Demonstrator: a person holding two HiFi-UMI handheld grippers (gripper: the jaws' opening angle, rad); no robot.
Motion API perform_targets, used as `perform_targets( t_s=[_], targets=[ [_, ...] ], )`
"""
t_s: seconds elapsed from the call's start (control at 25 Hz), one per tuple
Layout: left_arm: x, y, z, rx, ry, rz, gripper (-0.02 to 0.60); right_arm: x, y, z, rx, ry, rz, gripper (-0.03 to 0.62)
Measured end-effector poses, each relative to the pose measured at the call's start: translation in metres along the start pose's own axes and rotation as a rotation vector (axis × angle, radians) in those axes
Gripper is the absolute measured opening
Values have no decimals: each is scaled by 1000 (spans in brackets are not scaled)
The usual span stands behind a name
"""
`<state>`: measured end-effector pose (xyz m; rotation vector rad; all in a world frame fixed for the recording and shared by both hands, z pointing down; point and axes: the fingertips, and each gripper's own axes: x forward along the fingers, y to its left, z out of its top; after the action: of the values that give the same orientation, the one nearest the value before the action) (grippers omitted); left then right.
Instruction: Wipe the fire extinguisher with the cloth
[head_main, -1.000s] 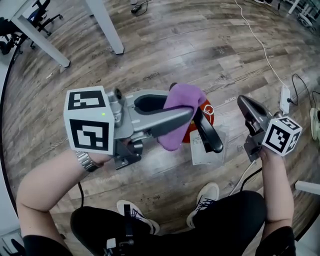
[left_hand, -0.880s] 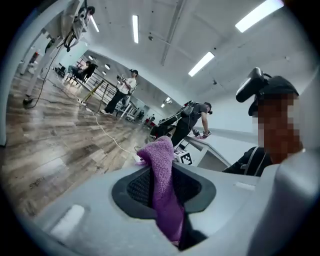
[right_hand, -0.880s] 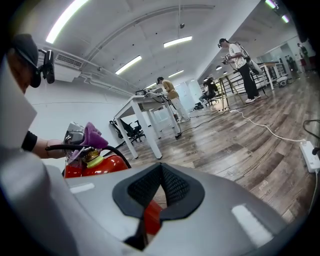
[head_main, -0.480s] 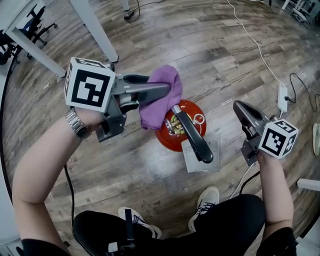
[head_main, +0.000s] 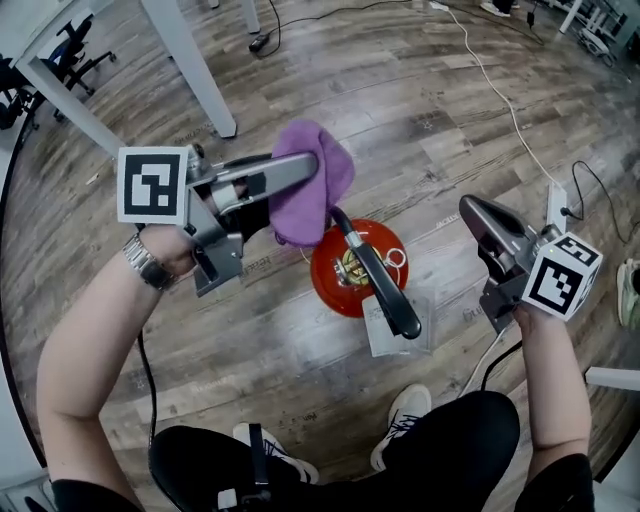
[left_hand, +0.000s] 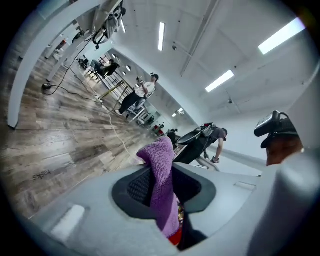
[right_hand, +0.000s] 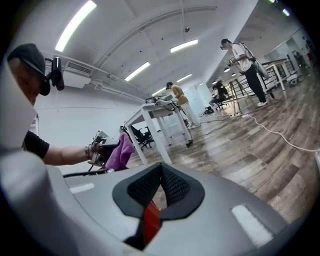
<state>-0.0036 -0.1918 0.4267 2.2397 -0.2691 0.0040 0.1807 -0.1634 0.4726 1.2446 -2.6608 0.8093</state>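
while left hand-held gripper (head_main: 314, 170) clamps cloth (head_main: 300, 212), fire extinguisher (head_main: 330, 282) beside

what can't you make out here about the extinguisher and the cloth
- Head view: the red fire extinguisher is seen from above, so its sides and label are hidden.
- Head view: whether the purple cloth in the left gripper touches it; their overlap hides any gap.
- Left gripper view: only a red sliver shows; cloth and gripper body cover the rest.
- Head view: print on the clear plastic tag is too small.
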Motion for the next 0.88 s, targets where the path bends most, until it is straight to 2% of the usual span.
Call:
perform_targets(
  t_s=[0.08,0.16,0.28,0.36,0.48,0.56,0.76,0.88],
  targets=[
    [3,-26,15,22,-51,-78,81,5,23,24,-17,-20,64,7],
    [9,-47,25,53,-92,-130,83,8,51,48,-19,-38,140,47],
    [16,-69,33,79,-142,-168,84,11,98,77,-48,-40,253,83],
    [18,-81,36,61,-160,-198,86,13,127,88,-90,-17,302,108],
    [20,-101,42,23,-191,-245,86,15,153,97,-132,19,318,146],
    [23,-117,45,36,-202,-266,87,13,163,101,-140,24,313,168],
    [44,-148,42,210,-162,-251,92,3,172,105,-168,10,303,224],
    [53,-160,37,239,-155,-260,89,0,180,107,-238,-3,292,222]
  ],
)
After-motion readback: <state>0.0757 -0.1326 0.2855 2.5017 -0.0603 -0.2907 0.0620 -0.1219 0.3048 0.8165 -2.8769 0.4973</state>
